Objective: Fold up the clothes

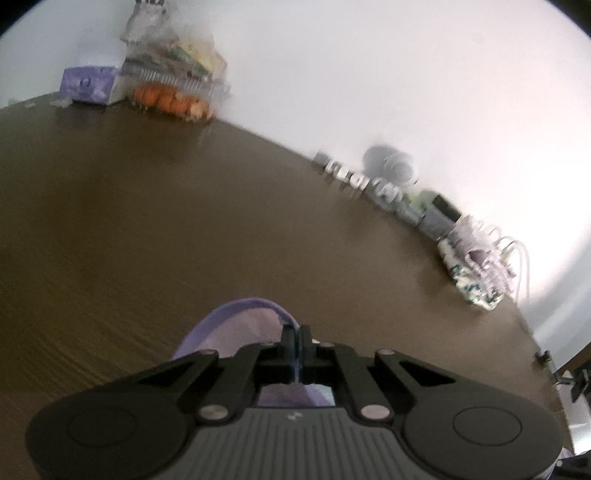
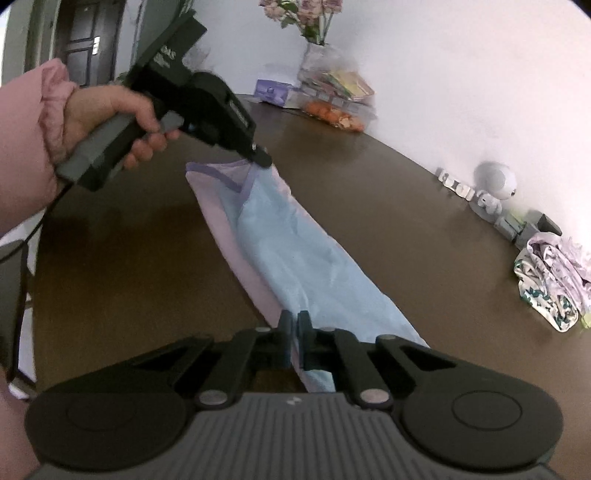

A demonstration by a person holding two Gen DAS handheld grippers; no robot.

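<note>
Item: pale blue and lilac garment, a long strip on the dark wooden table, long axis near to far; we pinch its near end in the right gripper, its far purple-trimmed end in the left gripper.

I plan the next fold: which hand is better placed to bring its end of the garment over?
Probably left. The left gripper pinches the garment at its far trimmed end, lifted; the right gripper clamps the near end low.

Dark wood table, white wall, seemingly dark door
</note>
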